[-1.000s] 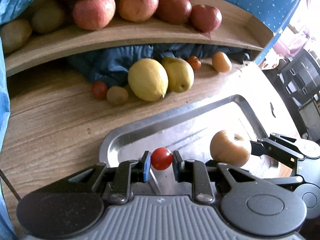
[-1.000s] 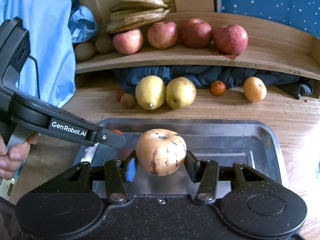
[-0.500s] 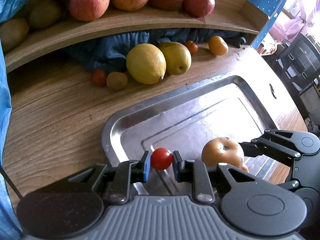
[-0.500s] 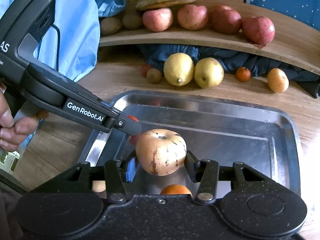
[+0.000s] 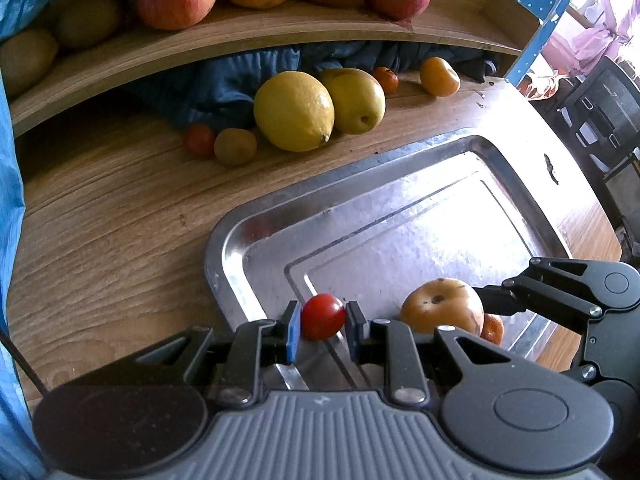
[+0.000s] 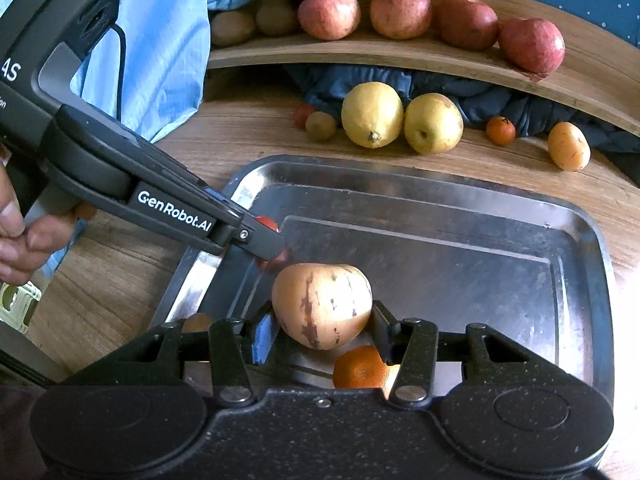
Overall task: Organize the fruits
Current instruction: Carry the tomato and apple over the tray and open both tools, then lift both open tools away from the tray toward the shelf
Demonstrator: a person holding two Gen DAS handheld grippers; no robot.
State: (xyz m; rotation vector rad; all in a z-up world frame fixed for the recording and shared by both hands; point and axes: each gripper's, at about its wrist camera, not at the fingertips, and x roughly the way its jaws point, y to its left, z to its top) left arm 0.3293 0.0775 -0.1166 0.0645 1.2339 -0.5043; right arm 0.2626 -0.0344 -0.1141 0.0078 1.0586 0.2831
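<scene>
**Both grippers loaded over the tray**

The left hand-held gripper (image 5: 322, 328) was nearly closed, pinching a cherry tomato (image 5: 323, 316) at the bottom centre of its view, above the near-left corner of the metal tray (image 5: 224, 248). The right hand-held gripper (image 6: 322, 328) was clamped partway on a tan, brown-streaked apple (image 6: 322, 304), low in the middle of its frame over the same tray. A small orange (image 6: 360, 368) sat in the tray just beneath that apple. Further up the frame, two lemons (image 6: 372, 114) lay on the wooden worktop (image 6: 120, 280) beyond the tray, with a few small fruits beside them. Red apples (image 6: 400, 12) lined the shelf (image 6: 400, 52) along the top. A hand (image 6: 20, 236) showed at the left edge.
</scene>
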